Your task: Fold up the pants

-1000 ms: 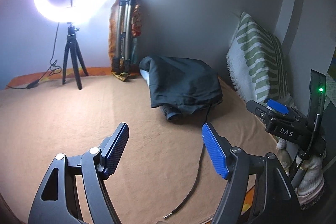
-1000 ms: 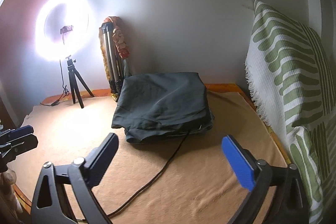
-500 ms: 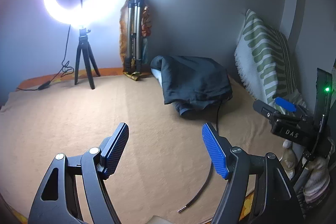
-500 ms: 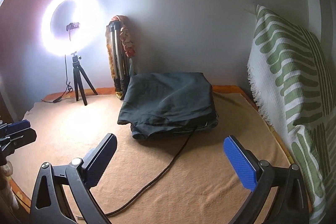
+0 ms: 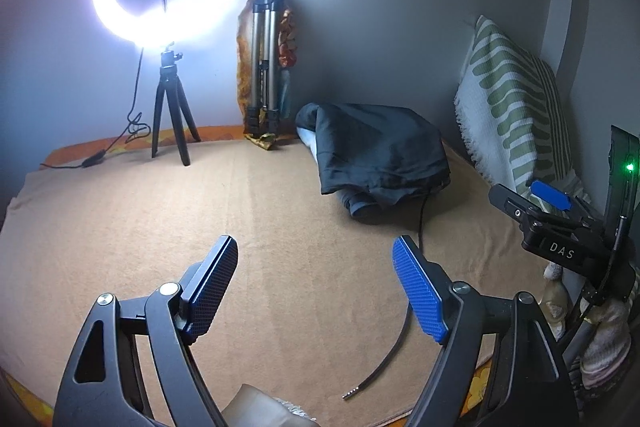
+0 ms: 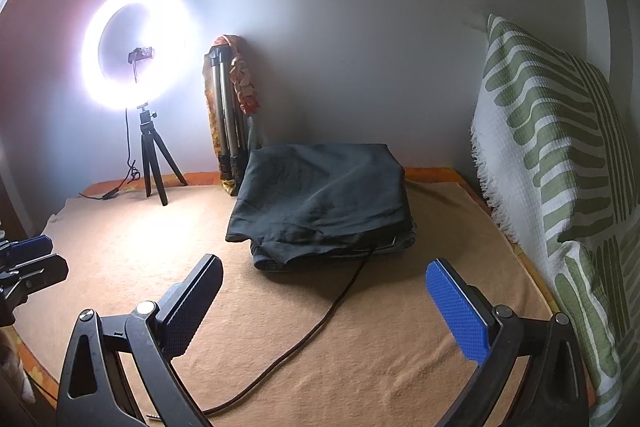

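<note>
Dark folded pants (image 5: 380,151) lie in a stack at the back of the tan blanket (image 5: 160,227), near the wall; they also show in the right wrist view (image 6: 324,203). My left gripper (image 5: 316,287) is open and empty, held above the blanket well short of the pants. My right gripper (image 6: 328,303) is open and empty, also short of the stack. The right gripper shows at the right edge of the left wrist view (image 5: 548,211). The left gripper shows at the left edge of the right wrist view (image 6: 28,259).
A lit ring light on a small tripod (image 5: 172,115) stands at the back left. A folded tripod (image 5: 264,67) leans on the wall. A green-striped pillow (image 6: 560,163) stands at the right. A black cable (image 6: 304,335) runs from the pants across the blanket.
Both grippers have drifted slightly back and leftward; the pants and ring light shifted right in both views. Both stayed open and empty.
</note>
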`<state>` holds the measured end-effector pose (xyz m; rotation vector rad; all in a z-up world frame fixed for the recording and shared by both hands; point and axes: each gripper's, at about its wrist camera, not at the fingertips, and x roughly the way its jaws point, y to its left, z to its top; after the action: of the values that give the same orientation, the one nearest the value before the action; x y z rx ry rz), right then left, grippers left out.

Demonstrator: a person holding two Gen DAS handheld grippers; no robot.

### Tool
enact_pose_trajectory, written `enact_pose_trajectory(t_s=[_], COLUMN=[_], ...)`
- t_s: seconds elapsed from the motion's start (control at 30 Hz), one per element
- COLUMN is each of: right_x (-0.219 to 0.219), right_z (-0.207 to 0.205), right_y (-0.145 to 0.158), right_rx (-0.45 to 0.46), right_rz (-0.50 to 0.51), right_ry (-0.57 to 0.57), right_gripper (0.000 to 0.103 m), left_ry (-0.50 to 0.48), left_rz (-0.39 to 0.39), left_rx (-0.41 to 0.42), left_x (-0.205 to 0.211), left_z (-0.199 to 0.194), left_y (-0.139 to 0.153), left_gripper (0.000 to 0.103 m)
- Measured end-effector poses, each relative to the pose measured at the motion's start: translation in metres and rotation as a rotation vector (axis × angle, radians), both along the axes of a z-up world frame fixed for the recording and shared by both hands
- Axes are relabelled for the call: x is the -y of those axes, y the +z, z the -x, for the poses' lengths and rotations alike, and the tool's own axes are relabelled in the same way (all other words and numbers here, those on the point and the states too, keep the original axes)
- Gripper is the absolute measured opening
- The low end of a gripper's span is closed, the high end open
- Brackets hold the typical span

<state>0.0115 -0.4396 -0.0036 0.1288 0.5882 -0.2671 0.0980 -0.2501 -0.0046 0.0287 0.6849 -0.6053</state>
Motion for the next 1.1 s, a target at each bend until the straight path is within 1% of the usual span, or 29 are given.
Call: enact_pose_trajectory(t_s=[1.1], right_x=[-0.0075], right_z=[0.0012], right_y=[0.0013], right_rx=[-0.001], right_rz=[-0.018], right_ry=[0.011], right_gripper=[0.103], left_ry=[0.005], left_rz=[-0.009], left_rx=[-0.007], left_x=[0.0002], left_z=[0.0008], left_y=[-0.0008], left_gripper=[0.08])
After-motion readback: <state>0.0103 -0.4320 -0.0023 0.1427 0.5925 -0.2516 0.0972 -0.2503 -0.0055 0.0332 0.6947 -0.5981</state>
